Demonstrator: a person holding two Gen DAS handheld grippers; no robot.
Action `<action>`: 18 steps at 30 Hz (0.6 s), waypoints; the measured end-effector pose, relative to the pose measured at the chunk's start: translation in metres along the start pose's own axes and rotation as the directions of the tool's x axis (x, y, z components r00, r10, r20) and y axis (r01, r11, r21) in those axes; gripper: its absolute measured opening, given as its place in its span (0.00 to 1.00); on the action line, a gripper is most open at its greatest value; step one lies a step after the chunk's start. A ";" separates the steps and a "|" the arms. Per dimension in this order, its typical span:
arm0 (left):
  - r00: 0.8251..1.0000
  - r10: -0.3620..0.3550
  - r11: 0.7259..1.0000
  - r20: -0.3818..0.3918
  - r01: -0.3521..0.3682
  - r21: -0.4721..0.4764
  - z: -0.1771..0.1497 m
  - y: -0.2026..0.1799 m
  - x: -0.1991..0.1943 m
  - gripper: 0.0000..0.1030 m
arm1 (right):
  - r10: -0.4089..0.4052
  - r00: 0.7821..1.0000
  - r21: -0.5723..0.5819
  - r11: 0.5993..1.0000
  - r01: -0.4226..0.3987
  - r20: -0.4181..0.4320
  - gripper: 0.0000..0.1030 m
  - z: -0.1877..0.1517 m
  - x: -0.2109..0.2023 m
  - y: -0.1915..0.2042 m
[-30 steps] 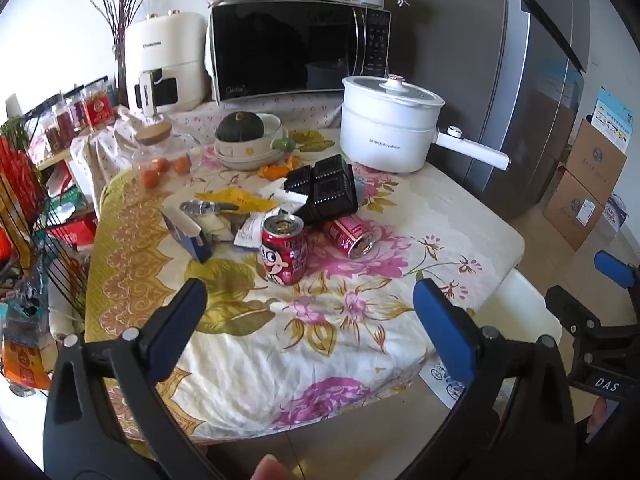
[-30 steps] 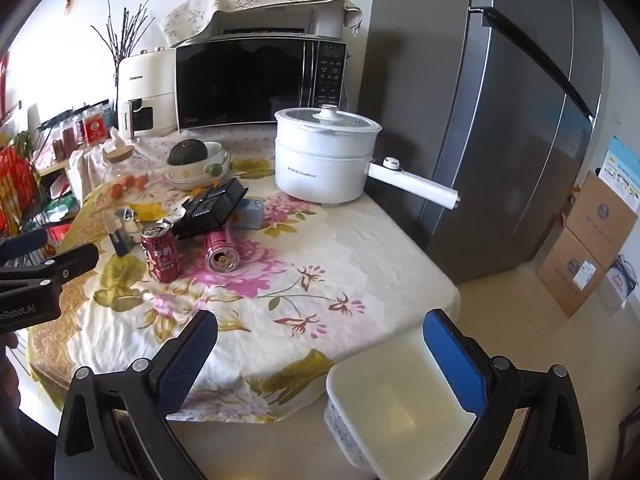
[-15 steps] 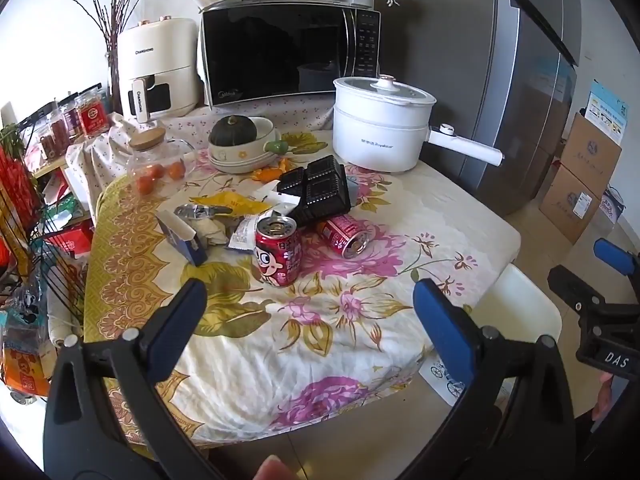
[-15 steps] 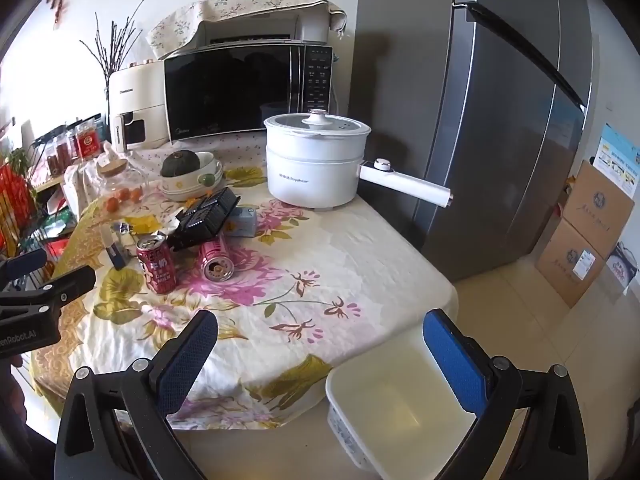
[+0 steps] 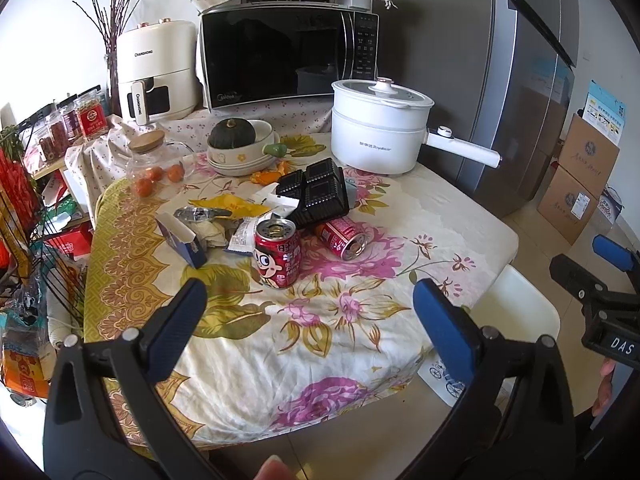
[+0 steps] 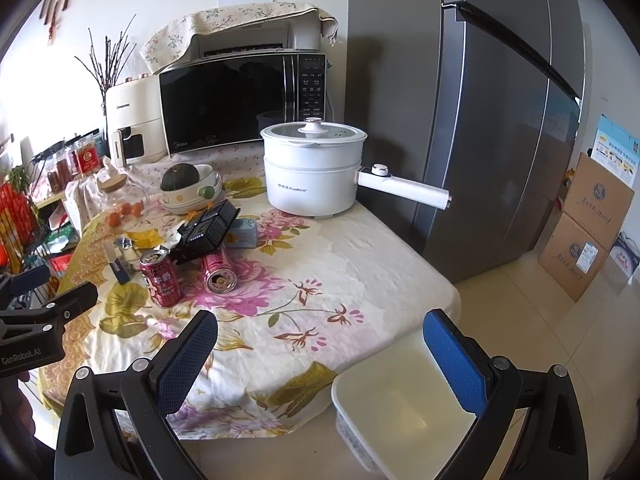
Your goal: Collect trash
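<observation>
An upright red can (image 5: 277,252) (image 6: 160,278) and a red can lying on its side (image 5: 341,237) (image 6: 218,272) sit on the flowered table (image 5: 360,320) (image 6: 340,256). Behind them are a black plastic tray (image 5: 316,193) (image 6: 208,230), a yellow wrapper (image 5: 228,204), crumpled foil (image 5: 196,213) and a small blue box (image 5: 182,238). A white bin (image 6: 404,400) (image 5: 516,312) stands on the floor by the table's near right corner. My left gripper (image 5: 310,320) is open and empty, short of the cans. My right gripper (image 6: 320,354) is open and empty above the bin's edge.
A white electric pot (image 5: 380,132) with a long handle stands at the table's back right. A bowl with a squash (image 5: 240,146), a glass jar with oranges (image 5: 158,164), a microwave (image 5: 288,52) and an air fryer (image 5: 156,72) are behind. A fridge (image 6: 500,120) and cardboard boxes (image 6: 592,224) are at right.
Both grippers have drawn back slightly from the table, so the cans and pot look a little farther off. Both stay open and empty. Nothing on the table moved.
</observation>
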State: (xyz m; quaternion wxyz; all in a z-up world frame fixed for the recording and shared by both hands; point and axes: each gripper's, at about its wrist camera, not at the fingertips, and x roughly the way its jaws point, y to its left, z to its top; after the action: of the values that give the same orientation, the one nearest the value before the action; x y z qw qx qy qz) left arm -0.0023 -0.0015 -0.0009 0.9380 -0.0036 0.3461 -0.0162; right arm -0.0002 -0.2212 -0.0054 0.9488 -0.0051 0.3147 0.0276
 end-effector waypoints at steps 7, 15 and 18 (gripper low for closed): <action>1.000 0.000 1.000 0.000 0.000 0.010 -0.002 -0.003 0.001 0.99 | 0.000 1.000 0.001 1.000 0.000 0.006 1.00 0.002 -0.001 -0.001; 1.000 0.001 1.000 0.004 -0.001 0.004 -0.002 -0.002 0.000 0.99 | -0.001 1.000 0.003 1.000 0.001 0.015 1.00 0.002 -0.002 -0.001; 1.000 0.001 1.000 0.005 -0.001 0.005 -0.001 -0.002 0.000 0.99 | -0.002 1.000 0.002 1.000 0.002 0.015 1.00 0.002 -0.002 -0.001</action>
State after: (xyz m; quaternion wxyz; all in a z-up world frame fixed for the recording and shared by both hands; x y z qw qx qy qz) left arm -0.0032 -0.0039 -0.0021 0.9389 -0.0011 0.3438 -0.0168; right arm -0.0003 -0.2222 -0.0024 0.9511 -0.0044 0.3076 0.0262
